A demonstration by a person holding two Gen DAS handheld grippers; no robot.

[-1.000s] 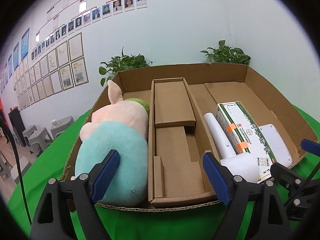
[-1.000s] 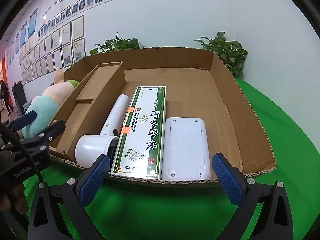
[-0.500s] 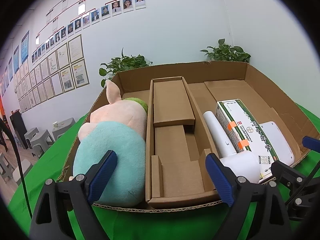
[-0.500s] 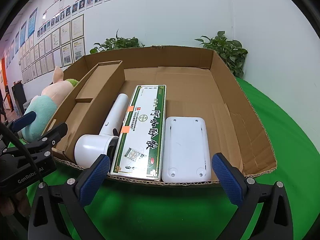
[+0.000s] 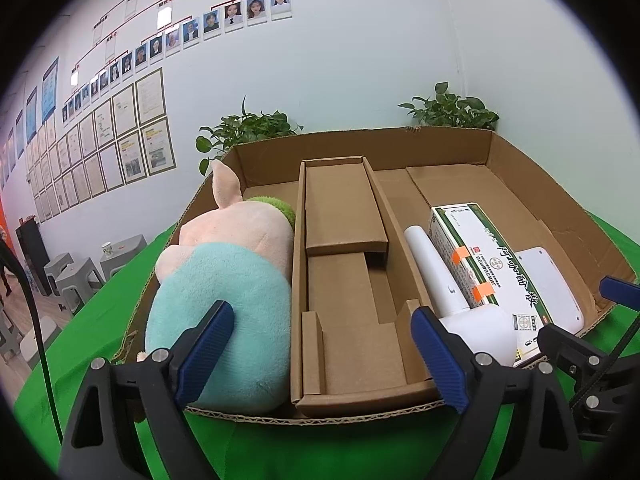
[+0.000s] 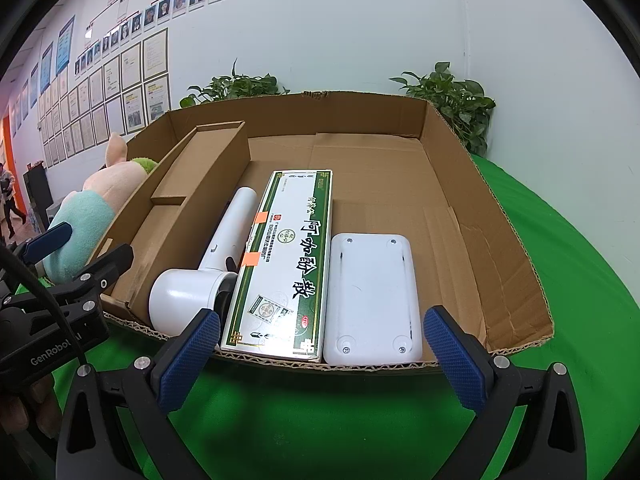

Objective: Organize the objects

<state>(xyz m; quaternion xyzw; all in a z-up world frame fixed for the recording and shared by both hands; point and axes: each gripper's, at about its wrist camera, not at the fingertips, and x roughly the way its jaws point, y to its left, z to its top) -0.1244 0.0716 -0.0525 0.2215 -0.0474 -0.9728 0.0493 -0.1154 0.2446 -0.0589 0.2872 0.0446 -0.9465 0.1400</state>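
Since a second ago the left gripper (image 5: 320,344) has drifted slightly back and to the left of the tray, so the plush toy sits a little further right in its view; the right gripper (image 6: 320,354) has barely shifted. Both sets of jaws are spread wide and hold nothing, hovering just in front of the near edge of the cardboard tray (image 6: 492,184). Between the left gripper's blue pads (image 5: 204,344) lies the near end of the cardboard insert (image 5: 344,264), a narrow divider box standing lengthwise in the tray. Left of it, the plush toy (image 5: 236,284), pink with a teal body, fills the left compartment. Right of the insert, the white hair dryer (image 6: 204,276) lies with its handle pointing away, touching the green-and-white box (image 6: 288,264) beside it. The white flat device (image 6: 372,296) lies just right of that box, underside up, screws showing. The tray rests on a green tabletop (image 6: 568,288), with potted plants (image 6: 452,104) behind it against the white wall
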